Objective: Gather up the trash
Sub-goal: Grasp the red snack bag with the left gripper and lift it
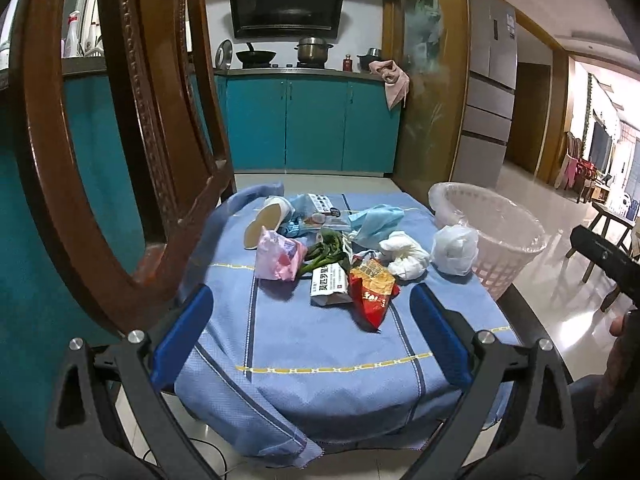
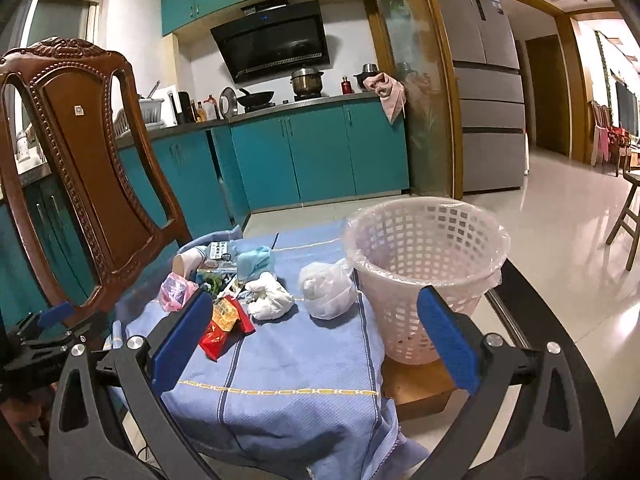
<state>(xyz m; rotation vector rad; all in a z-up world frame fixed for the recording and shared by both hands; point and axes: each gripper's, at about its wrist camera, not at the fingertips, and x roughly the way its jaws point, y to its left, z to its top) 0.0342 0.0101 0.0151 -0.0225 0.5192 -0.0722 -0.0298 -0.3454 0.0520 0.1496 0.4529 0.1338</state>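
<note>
Teal kitchen cabinets back a small table under a blue cloth. Both grippers hang over its near edge, the left gripper and the right gripper each spread wide with nothing between the pads. Beyond them lies the trash: a red snack bag, a white wad, a pink bag. A lined white basket stands at the right, a knotted white bag touching it.

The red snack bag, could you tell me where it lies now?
In both views the red snack bag lies on the blue cloth, nearest the camera, left of the white tissue wad.
</note>
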